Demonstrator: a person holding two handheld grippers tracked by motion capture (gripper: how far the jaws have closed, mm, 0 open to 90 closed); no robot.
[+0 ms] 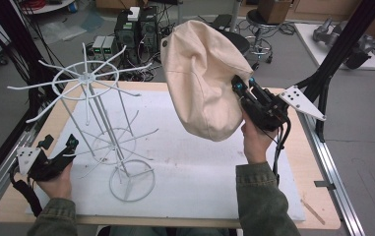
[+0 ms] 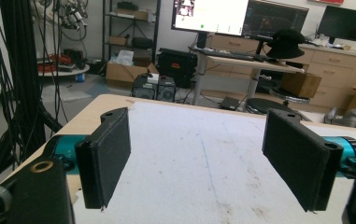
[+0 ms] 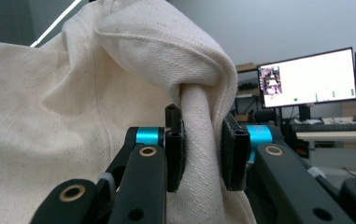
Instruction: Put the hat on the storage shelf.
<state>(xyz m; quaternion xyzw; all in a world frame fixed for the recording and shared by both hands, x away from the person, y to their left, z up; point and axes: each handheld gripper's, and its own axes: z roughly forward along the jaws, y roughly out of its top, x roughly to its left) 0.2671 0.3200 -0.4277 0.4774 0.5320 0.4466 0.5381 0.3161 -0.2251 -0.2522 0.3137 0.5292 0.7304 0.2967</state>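
One cream canvas hat [image 1: 200, 83] hangs crumpled, brim pinched in right tongs [image 1: 238, 87]; left tongs [image 1: 59, 142] apart.

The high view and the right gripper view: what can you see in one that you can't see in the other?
The high view alone takes in the white wire rack standing on the table, the left gripper with its jaws open beside the rack, and the person's sleeve. The right gripper view alone shows, close up, a bunched fold of cloth pinched between the two black pads, plus a lit monitor behind. Both show the cream fabric hat held up off the table by the right gripper.
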